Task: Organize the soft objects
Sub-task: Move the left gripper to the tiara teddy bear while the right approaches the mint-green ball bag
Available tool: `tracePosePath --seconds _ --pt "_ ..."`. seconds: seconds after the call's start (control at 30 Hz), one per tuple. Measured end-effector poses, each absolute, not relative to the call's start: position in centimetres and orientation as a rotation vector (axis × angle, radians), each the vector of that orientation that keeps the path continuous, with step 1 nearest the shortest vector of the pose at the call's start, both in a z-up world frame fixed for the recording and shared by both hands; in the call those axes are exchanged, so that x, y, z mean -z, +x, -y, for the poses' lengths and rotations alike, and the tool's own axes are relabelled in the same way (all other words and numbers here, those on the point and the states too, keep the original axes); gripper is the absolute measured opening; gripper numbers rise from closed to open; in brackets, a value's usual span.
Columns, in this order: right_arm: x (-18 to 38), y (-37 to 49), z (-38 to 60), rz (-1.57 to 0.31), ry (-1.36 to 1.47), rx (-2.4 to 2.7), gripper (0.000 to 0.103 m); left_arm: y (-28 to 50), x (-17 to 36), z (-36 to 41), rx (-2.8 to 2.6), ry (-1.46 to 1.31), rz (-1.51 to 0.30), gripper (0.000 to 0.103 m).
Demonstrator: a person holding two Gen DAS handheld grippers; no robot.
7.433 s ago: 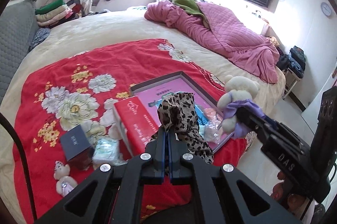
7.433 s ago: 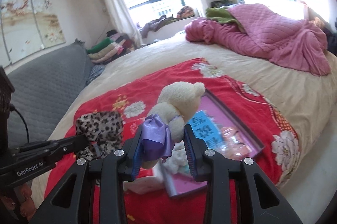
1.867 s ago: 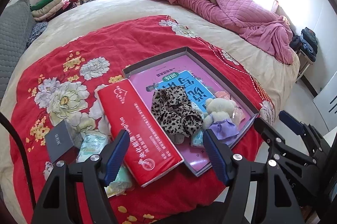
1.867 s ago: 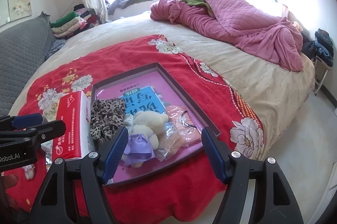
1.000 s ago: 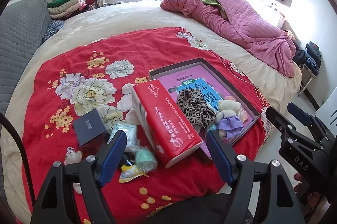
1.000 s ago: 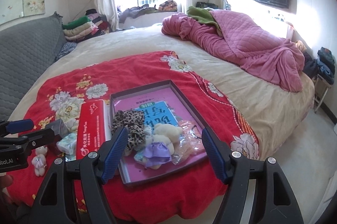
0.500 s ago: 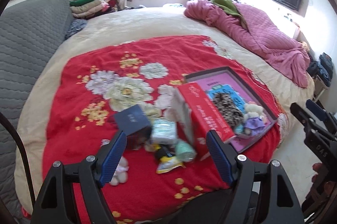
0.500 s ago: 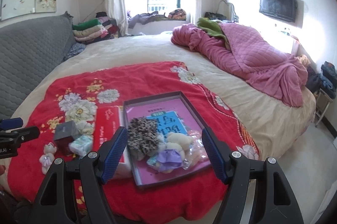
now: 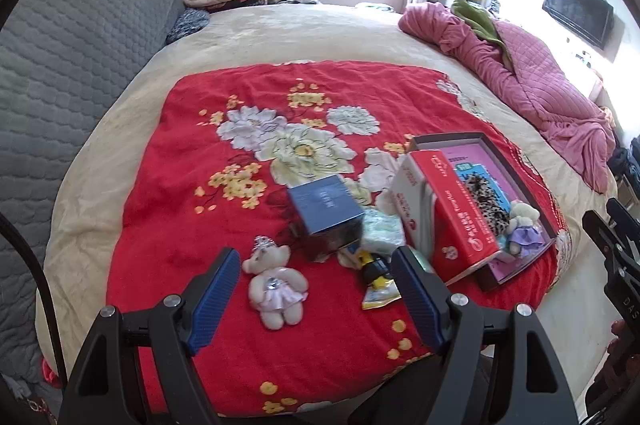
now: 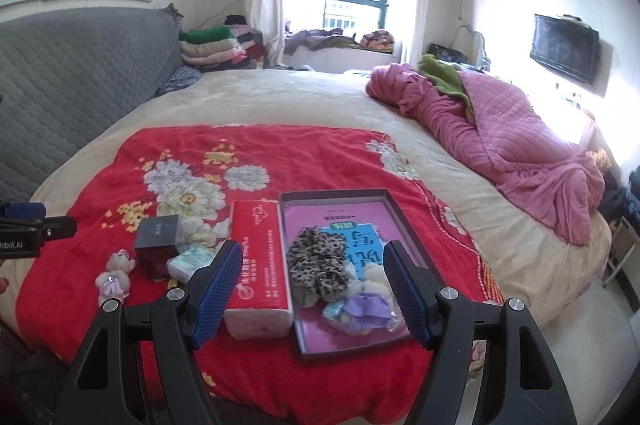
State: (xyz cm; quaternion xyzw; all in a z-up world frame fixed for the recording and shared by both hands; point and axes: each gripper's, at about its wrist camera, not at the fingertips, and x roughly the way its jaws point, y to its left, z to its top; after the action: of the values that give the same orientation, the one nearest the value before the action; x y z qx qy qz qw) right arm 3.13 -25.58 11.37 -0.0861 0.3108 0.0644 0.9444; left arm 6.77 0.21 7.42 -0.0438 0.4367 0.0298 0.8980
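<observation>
1. While both sets of jaws stand spread with nothing between them, the left gripper point(image 9: 314, 295) hangs over the near edge of the red blanket point(image 9: 192, 161) and the right gripper point(image 10: 310, 287) over the tray point(image 10: 336, 194); the soft things are split, with the leopard cloth point(image 10: 318, 265) and the purple-skirted bear point(image 10: 366, 299) in the tray and the small pink bear point(image 9: 276, 285) lying loose on the blanket, just ahead of the left jaws.

2. Should the left jaws come down on the pink bear off-centre, they might pinch only its skirt or a limb; plush yields, so the bear could slip free on the way to the tray.

3. Near that bear sit the dark blue box point(image 9: 326, 213), a soft pale-green pack point(image 9: 382, 229) and a yellow packet point(image 9: 378, 285); a wide approach could knock the box or catch the packet instead, since all lie close together.

4. Between the loose pile and the tray lies the red tissue pack point(image 9: 452, 213), its edge seemingly resting on the tray rim; a low carry across it could nudge the pack into the tray or tip the tray on the soft bed.

5. Because the tray sits near the bed's edge, pressing on its near side might slide it toward the floor.

6. With both grippers close together, the right one could get in the left's path.
</observation>
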Motion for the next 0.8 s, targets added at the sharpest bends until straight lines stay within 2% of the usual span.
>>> tracePosePath --seconds 0.8 --pt "-5.6 2.9 17.7 -0.736 -0.400 -0.316 0.074 5.8 -2.9 -4.5 -0.124 -0.126 -0.979 0.077"
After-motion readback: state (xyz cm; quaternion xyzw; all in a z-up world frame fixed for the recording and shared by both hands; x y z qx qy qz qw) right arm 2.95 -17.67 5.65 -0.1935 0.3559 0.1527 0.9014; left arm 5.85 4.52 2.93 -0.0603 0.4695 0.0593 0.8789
